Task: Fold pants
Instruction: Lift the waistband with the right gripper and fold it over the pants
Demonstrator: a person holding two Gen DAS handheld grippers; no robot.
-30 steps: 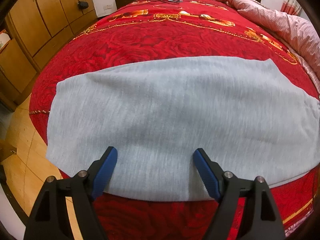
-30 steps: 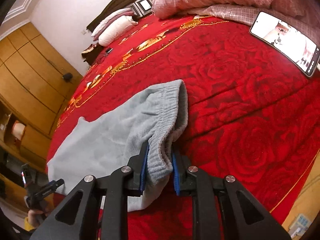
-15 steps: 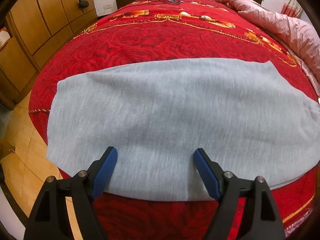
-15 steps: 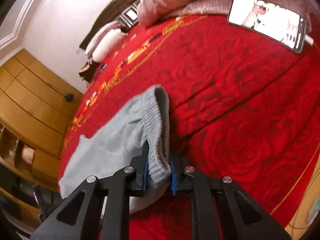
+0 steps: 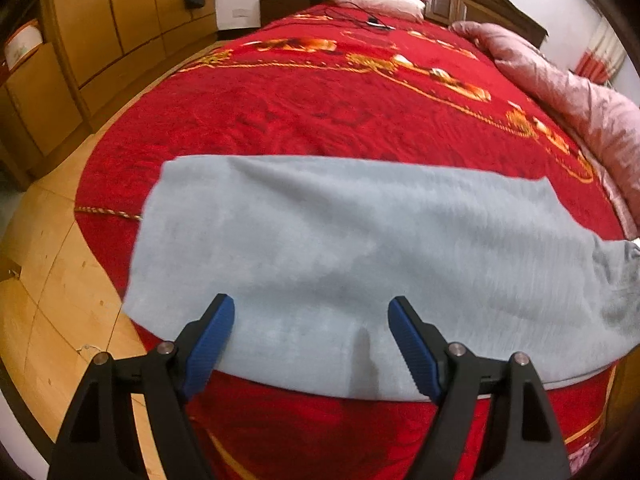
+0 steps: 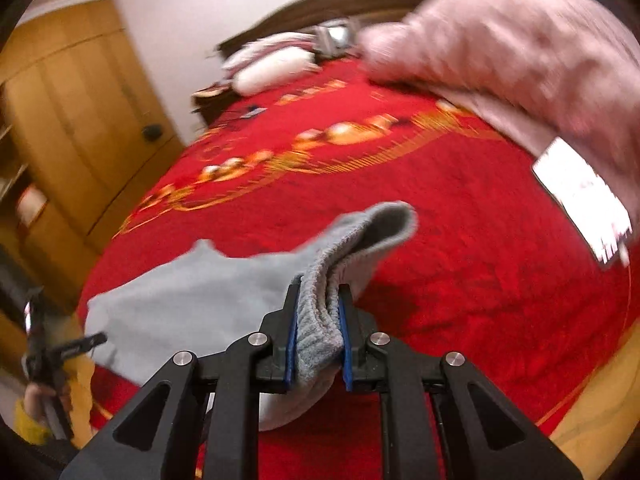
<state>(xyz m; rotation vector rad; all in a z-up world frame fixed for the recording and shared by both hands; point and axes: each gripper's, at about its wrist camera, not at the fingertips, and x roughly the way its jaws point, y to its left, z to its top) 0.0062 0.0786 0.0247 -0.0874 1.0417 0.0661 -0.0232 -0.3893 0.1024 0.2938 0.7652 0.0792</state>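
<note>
**Pants halved lengthwise, crosswise fold just starting**

Pants (image 5: 360, 248) of grey fleece lie across the near part of the bed (image 5: 320, 92), on its red rose-patterned cover, forming one long flat band. That shape suggests the two legs are already laid one over the other, so the lengthwise fold looks done. The band is smooth apart from a small crease at its near edge.

At one end, the right gripper (image 6: 318, 328) pinches the ribbed elastic waistband between its blue pads (image 6: 291, 332), and that end is raised off the cover, bunched and curling over. The left gripper (image 5: 310, 334) hovers over the near edge of the band with its fingers spread wide, holding nothing.

What is left, as far as can be judged: carry the waistband end over toward the cuff end, lay it down, and perhaps fold once more into a compact stack. A phone (image 6: 580, 196) lies on the cover beyond the waistband, well apart from the cloth.
</note>
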